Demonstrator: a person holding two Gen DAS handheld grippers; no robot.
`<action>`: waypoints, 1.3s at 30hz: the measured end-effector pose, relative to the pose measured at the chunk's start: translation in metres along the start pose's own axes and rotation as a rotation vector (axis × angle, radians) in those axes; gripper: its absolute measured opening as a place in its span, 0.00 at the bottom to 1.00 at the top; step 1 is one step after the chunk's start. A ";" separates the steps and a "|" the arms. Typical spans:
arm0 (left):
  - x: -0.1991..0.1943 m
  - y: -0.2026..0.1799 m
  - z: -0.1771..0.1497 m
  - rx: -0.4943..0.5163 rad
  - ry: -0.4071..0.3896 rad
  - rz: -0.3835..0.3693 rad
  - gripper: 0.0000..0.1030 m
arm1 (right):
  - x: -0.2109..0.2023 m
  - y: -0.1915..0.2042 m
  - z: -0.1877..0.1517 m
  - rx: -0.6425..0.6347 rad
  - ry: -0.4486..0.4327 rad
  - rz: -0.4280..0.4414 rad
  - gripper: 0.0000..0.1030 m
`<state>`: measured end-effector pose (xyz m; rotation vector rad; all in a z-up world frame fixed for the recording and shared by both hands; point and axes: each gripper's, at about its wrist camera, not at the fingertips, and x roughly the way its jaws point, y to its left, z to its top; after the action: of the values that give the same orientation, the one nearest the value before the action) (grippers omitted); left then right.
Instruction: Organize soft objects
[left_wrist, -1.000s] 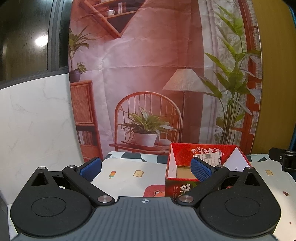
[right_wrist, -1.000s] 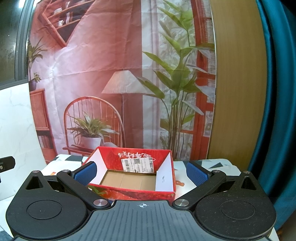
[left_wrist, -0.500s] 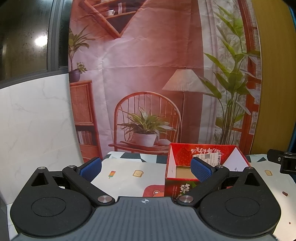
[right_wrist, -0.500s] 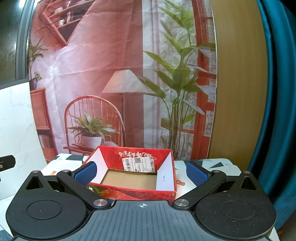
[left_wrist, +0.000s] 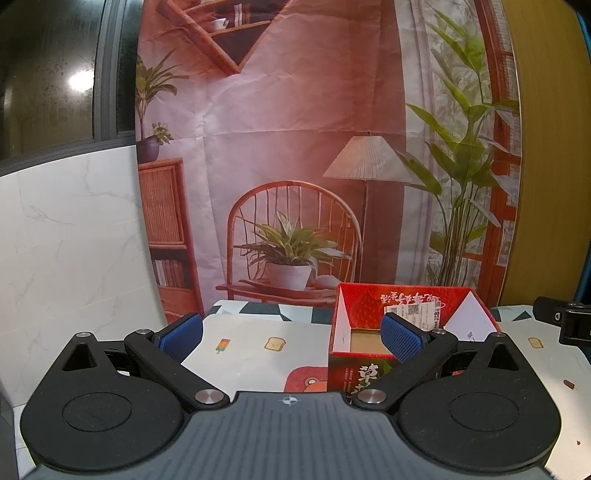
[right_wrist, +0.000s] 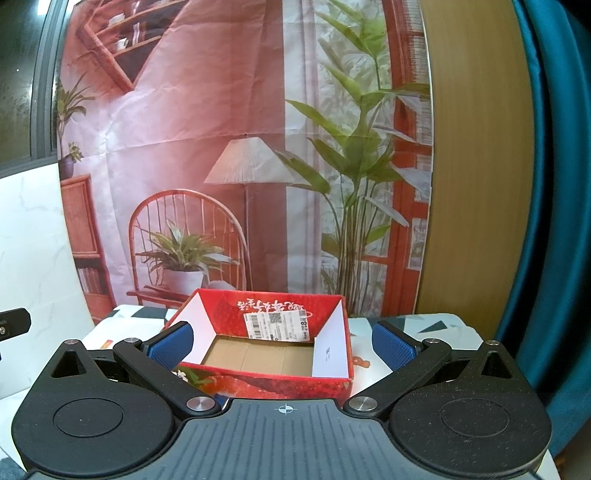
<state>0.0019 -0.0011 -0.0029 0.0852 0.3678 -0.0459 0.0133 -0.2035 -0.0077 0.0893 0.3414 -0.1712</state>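
Open red cardboard box lower centre, dead ahead of right hand-held gripper; left hand-held gripper offset; both spread, empty.

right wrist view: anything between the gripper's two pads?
Yes. The open red box sits on the table between and just beyond the right gripper pads; its cardboard floor shows bare, no soft object inside. Right wrist view.

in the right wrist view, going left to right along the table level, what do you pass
other gripper's black tip → left blue pad → red box → right blue pad → teal curtain
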 end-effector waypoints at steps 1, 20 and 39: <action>0.000 0.000 0.000 0.000 0.000 0.000 1.00 | 0.000 0.000 0.000 0.000 0.000 0.000 1.00; 0.009 -0.004 -0.006 0.010 0.031 -0.009 1.00 | 0.006 0.000 -0.009 0.009 0.012 0.001 1.00; 0.118 -0.036 -0.081 0.095 0.218 -0.029 1.00 | 0.098 -0.022 -0.096 0.018 0.222 0.042 1.00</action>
<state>0.0812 -0.0327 -0.1231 0.1798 0.5847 -0.0837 0.0690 -0.2285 -0.1323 0.1337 0.5592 -0.1227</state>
